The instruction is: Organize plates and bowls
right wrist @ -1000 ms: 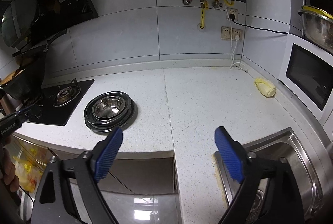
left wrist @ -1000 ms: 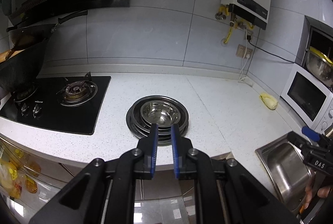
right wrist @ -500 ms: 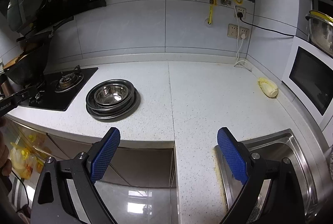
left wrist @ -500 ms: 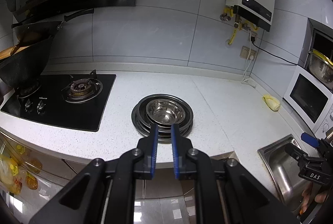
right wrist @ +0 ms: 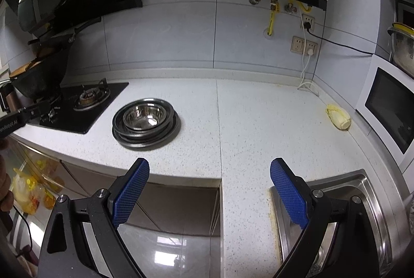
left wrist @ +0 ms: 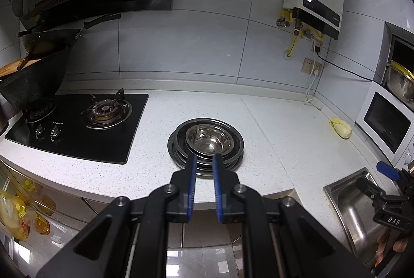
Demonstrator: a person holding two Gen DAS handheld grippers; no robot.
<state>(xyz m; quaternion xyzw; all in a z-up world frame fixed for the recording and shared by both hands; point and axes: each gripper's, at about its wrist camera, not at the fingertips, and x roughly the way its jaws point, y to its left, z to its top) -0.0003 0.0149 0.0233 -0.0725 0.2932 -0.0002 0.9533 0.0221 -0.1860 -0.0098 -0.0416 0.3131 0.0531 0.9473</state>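
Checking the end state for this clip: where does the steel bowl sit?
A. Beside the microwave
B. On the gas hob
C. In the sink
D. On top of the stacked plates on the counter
D: the steel bowl rests on top of the stacked plates on the white counter.

From my seat, the white countertop [right wrist: 258,122] lies open between the stack of steel plates and bowl [right wrist: 146,122] and the yellowish lump [right wrist: 339,120] at the far right. Left of the stack the black hob [left wrist: 77,128] blocks low passes, with a dark wok [left wrist: 33,81] standing on it. On the right the microwave [right wrist: 388,107] walls that side. Near right, the sink [right wrist: 362,200] drops below counter level.
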